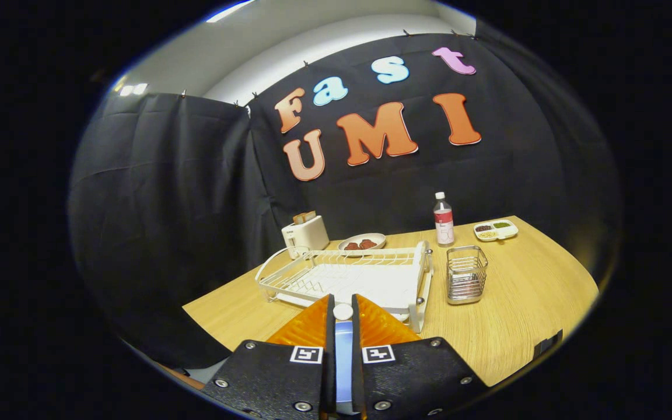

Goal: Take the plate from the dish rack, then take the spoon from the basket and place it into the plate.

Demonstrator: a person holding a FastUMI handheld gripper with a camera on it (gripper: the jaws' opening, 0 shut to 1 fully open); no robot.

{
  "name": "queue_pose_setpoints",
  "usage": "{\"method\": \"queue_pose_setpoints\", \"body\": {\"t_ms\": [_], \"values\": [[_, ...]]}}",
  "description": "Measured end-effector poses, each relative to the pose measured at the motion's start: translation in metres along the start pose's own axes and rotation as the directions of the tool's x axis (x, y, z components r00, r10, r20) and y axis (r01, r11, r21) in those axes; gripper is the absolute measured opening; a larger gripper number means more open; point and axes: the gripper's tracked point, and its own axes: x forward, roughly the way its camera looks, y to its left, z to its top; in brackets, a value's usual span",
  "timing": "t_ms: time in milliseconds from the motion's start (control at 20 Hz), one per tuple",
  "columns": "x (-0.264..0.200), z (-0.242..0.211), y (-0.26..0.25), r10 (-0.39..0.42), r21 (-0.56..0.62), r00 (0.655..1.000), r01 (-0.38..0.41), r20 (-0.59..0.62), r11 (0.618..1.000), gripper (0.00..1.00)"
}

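Observation:
My gripper is shut on a pale spoon, whose handle runs up between the two fingers and ends in a white round tip at the fingertips. Directly under the fingers an orange ribbed plate lies on the wooden table, spreading out on both sides of them. Just beyond the plate stands the white wire dish rack, with nothing in its slots. To the right of the rack is the metal wire basket, upright; I see nothing sticking out of it.
Along the back of the table stand a white toaster, a small dish of red food, a bottle with a red label and a white divided tray. Black cloth walls close off the back and left.

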Motion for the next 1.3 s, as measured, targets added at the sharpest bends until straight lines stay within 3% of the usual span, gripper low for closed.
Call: {"method": "queue_pose_setpoints", "body": {"t_ms": [200, 750, 1100, 1300], "values": [[0.003, -0.030, 0.006, 0.037, 0.014, 0.997, -0.037, -0.063, 0.999, 0.10], [0.021, -0.069, -0.014, 0.040, 0.117, 0.992, -0.026, -0.119, 0.993, 0.11], [0.021, -0.094, -0.035, -0.021, 0.122, 0.982, 0.045, -0.186, 0.992, 0.20], [0.020, -0.069, -0.037, -0.033, 0.122, 0.992, 0.048, -0.120, 0.991, 0.38]]}}
